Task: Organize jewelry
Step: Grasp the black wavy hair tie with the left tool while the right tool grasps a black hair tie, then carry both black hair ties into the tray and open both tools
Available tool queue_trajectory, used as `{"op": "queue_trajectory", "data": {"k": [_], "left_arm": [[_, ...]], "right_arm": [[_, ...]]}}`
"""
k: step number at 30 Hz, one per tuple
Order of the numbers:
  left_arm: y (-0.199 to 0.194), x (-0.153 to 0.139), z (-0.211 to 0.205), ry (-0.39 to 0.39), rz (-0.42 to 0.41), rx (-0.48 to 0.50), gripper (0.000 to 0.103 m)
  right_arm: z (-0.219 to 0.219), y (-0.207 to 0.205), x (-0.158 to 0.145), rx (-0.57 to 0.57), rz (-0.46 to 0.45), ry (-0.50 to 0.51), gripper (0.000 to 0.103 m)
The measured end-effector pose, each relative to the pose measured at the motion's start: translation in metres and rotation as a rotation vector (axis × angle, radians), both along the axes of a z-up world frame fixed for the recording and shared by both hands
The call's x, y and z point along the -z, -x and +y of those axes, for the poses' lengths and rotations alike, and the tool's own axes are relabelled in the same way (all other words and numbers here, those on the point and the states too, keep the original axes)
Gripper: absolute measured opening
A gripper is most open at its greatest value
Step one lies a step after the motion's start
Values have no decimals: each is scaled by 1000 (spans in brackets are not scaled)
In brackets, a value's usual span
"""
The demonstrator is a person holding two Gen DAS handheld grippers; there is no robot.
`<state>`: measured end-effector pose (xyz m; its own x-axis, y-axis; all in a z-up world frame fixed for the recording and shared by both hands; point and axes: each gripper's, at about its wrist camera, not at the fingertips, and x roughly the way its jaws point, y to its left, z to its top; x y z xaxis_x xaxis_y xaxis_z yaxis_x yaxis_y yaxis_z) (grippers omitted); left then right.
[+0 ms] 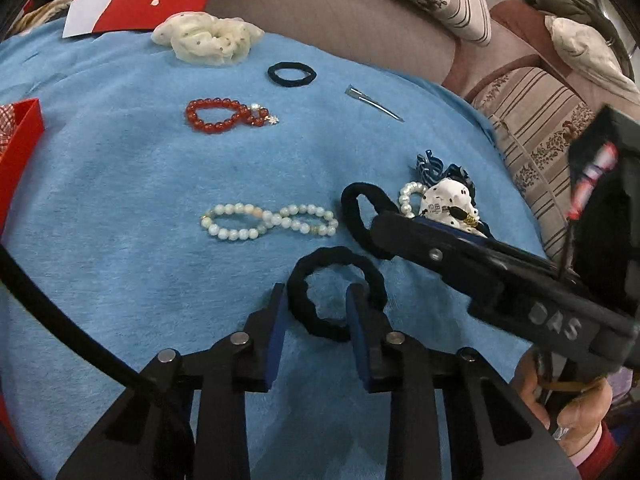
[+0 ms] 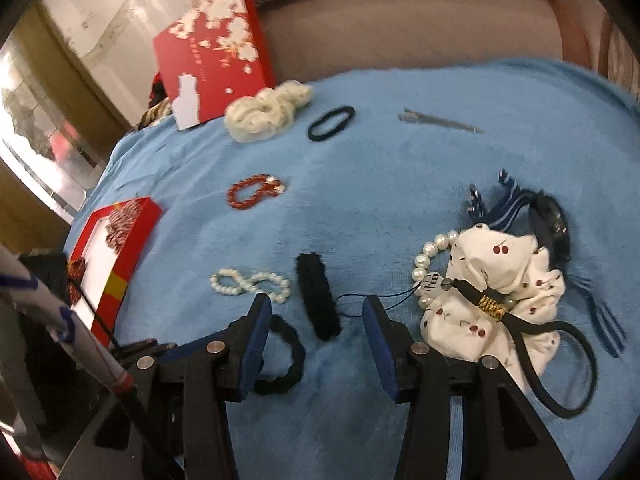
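Observation:
On the blue cloth (image 1: pixel 120 200) lie a red bead bracelet (image 1: pixel 224 115), a pale bead bracelet (image 1: pixel 268 222) and a thin black hair tie (image 1: pixel 292 75). My left gripper (image 1: pixel 318 300) is open, its fingers straddling one side of a thick black hair tie (image 1: pixel 336 292). My right gripper (image 2: pixel 316 312) is open over a second thick black hair tie (image 2: pixel 318 296), which also shows in the left wrist view (image 1: pixel 360 216). The first tie lies by its left finger (image 2: pixel 280 356). A cherry-print scrunchie (image 2: pixel 500 292), pearl bracelet (image 2: pixel 428 264) and blue clip (image 2: pixel 508 204) are piled at right.
A cream scrunchie (image 1: pixel 208 40) and a metal hair clip (image 1: pixel 372 102) lie farther back. A red open box (image 2: pixel 112 248) sits at the cloth's left edge, and a red lid with flowers (image 2: pixel 216 52) stands behind. A sofa backrest (image 1: pixel 340 12) and cushions lie beyond.

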<state>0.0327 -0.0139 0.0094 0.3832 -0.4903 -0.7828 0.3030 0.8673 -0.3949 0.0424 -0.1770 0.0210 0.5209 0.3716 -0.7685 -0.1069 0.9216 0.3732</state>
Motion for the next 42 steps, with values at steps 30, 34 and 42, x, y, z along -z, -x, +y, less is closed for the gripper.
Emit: {"op": "queue_trajectory", "data": {"k": [30, 34, 42], "left_arm": [[35, -88, 172, -78, -155, -325, 9], [40, -89, 199, -102, -151, -366, 9], [51, -87, 249, -116, -105, -443, 9]], "right_arm": [[25, 51, -17, 51, -46, -43, 13], [51, 60, -21, 19, -39, -42, 13], [140, 69, -49, -138, -72, -60, 13]]}}
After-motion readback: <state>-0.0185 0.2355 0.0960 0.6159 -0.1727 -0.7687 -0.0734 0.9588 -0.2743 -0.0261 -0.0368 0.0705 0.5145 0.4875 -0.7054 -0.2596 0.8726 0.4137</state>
